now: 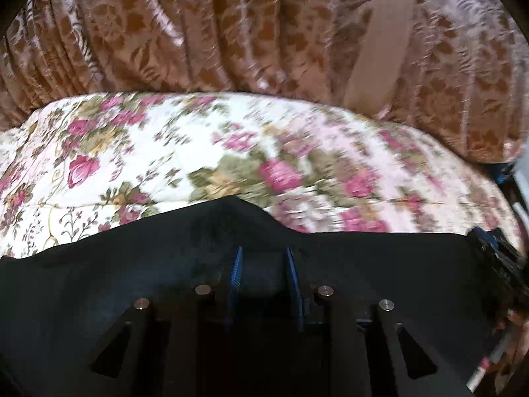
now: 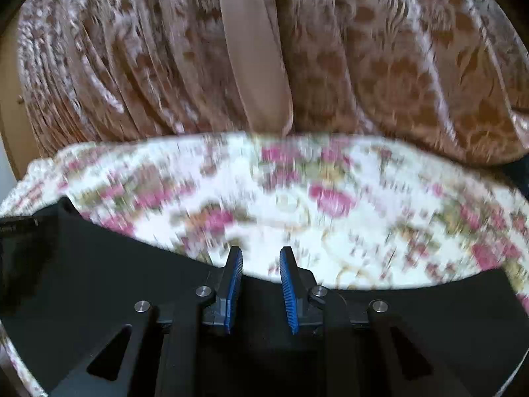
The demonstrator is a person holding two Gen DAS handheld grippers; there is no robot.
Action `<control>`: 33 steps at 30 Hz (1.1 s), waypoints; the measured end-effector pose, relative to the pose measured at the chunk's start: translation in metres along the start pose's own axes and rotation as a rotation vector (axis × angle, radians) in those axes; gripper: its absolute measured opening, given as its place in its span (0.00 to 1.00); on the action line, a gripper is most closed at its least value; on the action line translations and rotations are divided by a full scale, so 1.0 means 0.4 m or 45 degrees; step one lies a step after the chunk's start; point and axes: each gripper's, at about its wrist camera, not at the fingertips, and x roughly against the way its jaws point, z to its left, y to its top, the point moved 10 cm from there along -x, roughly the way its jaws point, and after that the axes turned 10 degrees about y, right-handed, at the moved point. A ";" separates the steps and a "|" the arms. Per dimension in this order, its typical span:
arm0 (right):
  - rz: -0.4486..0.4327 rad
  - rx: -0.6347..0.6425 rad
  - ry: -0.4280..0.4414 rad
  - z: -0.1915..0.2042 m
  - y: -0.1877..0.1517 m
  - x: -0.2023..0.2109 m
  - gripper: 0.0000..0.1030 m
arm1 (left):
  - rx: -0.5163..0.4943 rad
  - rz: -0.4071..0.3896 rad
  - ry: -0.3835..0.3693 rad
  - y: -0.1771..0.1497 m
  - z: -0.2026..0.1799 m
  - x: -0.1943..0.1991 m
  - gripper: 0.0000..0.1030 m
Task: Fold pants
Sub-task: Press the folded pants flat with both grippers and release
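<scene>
Ribbed blue pads of the left gripper (image 1: 264,266) stand slightly apart over the black pants (image 1: 99,281), and whether they pinch a fold cannot be told; the right gripper (image 2: 261,266) shows a clear gap, nothing between its fingers. The dark, matte pants lie along the near edge of a floral quilted bedspread (image 1: 198,152), before pleated brown damask curtains (image 1: 165,33). A loose hold could let the limp cloth slip and bunch, spoiling the fold.

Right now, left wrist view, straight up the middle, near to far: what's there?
left gripper → black pants bunched around the fingers → floral bedspread → brown patterned curtain at the back.
</scene>
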 end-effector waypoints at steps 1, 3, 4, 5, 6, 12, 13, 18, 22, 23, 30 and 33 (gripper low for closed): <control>0.037 -0.028 0.001 -0.012 -0.019 -0.020 0.23 | 0.039 0.023 -0.004 -0.005 0.012 -0.018 0.23; 0.053 -0.092 0.044 -0.025 -0.039 -0.030 0.23 | 0.117 0.035 -0.011 -0.012 0.038 -0.041 0.15; 0.039 -0.120 0.066 -0.036 -0.036 -0.028 0.23 | 0.145 0.032 -0.011 -0.012 0.047 -0.050 0.12; 0.033 -0.149 0.080 -0.042 -0.037 -0.026 0.23 | 0.164 0.027 -0.013 -0.007 0.049 -0.057 0.11; 0.034 -0.167 0.090 -0.042 -0.039 -0.030 0.23 | 0.179 0.023 -0.012 0.002 0.053 -0.065 0.10; 0.037 -0.180 0.095 -0.042 -0.041 -0.034 0.23 | 0.203 0.010 0.071 0.051 0.079 -0.120 0.12; 0.037 -0.173 0.090 -0.040 -0.040 -0.035 0.23 | 0.217 0.017 0.065 0.051 0.084 -0.128 0.12; 0.041 -0.177 0.090 -0.044 -0.041 -0.041 0.23 | 0.276 -0.043 -0.002 0.040 0.100 -0.108 0.12; 0.022 -0.207 0.128 -0.049 -0.040 -0.039 0.23 | 0.328 -0.133 -0.054 0.017 0.106 -0.045 0.30; 0.015 -0.209 0.130 -0.049 -0.039 -0.036 0.23 | 0.336 -0.152 -0.081 0.007 0.105 -0.026 0.38; -0.066 -0.315 0.076 -0.091 -0.036 0.029 0.30 | 0.264 -0.221 -0.118 -0.060 0.097 0.042 0.53; -0.079 -0.419 0.034 -0.149 -0.067 0.072 0.30 | 0.293 -0.225 -0.154 -0.066 0.104 0.051 0.58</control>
